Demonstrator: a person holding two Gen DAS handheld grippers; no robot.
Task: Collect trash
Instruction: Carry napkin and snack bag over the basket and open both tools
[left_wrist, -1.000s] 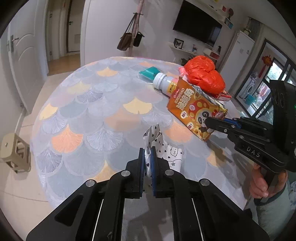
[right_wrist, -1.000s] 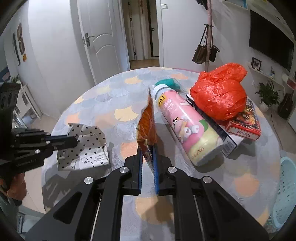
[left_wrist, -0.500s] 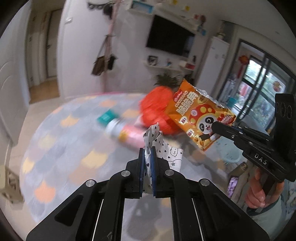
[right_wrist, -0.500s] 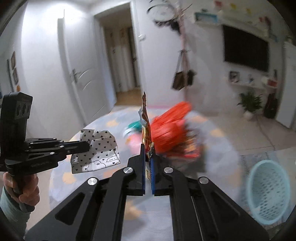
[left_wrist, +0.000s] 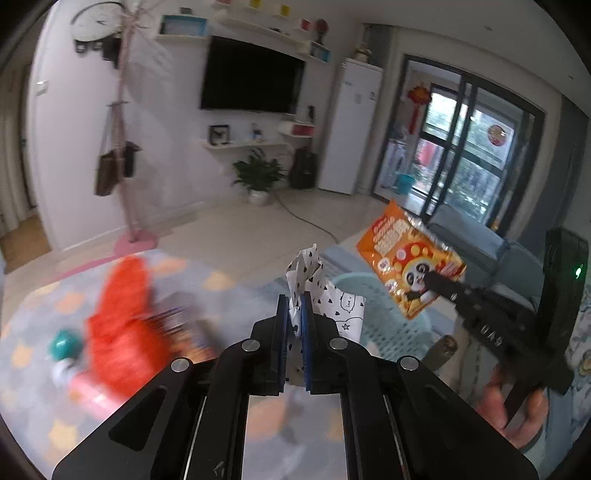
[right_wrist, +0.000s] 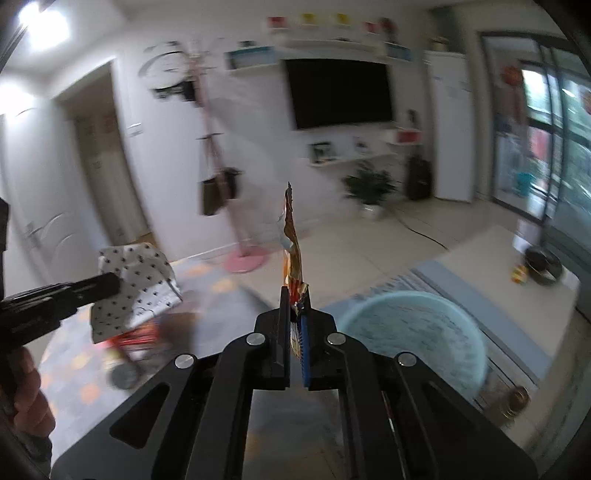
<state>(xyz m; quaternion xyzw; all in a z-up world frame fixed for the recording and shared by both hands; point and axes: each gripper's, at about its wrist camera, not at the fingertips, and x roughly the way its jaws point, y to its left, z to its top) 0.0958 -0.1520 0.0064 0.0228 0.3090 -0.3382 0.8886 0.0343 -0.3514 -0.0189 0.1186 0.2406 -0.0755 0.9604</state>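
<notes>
My left gripper (left_wrist: 294, 306) is shut on a white wrapper with black hearts (left_wrist: 325, 295) and holds it in the air; the wrapper also shows in the right wrist view (right_wrist: 136, 284). My right gripper (right_wrist: 295, 306) is shut on an orange snack bag (right_wrist: 292, 251), seen edge-on; in the left wrist view the snack bag (left_wrist: 406, 262) hangs from the right gripper (left_wrist: 430, 278) above a light blue basket (left_wrist: 384, 325). In the right wrist view the basket (right_wrist: 413, 332) stands on the floor just ahead and to the right.
The round patterned table (left_wrist: 37, 369) is at the left with a red plastic bag (left_wrist: 118, 332), a bottle and a teal item, all blurred. A coat stand (right_wrist: 243, 254), a potted plant (left_wrist: 258, 177) and a grey sofa (left_wrist: 491, 251) are around the room.
Both grippers have swung right, away from the table, carrying the heart wrapper and the snack bag toward the blue basket, which is now close in front.
</notes>
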